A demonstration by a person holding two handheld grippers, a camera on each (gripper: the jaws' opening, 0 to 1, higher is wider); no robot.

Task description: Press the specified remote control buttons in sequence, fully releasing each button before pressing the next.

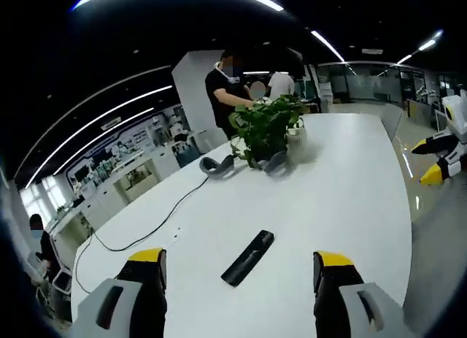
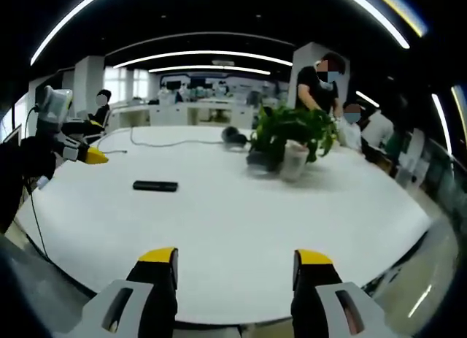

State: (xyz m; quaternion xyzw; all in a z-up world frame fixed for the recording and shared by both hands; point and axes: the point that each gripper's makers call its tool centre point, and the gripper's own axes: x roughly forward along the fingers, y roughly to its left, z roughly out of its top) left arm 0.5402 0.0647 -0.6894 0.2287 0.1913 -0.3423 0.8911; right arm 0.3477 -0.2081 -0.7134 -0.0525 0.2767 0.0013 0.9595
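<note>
A slim black remote control [image 1: 248, 257] lies flat on the white table [image 1: 343, 177], just ahead of my left gripper [image 1: 239, 266], whose yellow-tipped jaws stand wide apart with nothing between them. From the right gripper view the same remote control [image 2: 155, 185] rests far off to the left on the white table [image 2: 241, 214]. My right gripper [image 2: 235, 263] hovers near the table's edge, open and empty. The left gripper [image 2: 79, 154] comes in at the left edge there, and the right gripper [image 1: 441, 159] shows at the right edge of the left gripper view.
A leafy potted plant [image 1: 266, 130] stands at the table's far end beside dark round objects [image 1: 217, 165]. A black cable [image 1: 146, 232] trails over the table to its edge. Several people [image 1: 228, 86] stand behind the plant. Desks and shelving [image 1: 124, 170] lie beyond.
</note>
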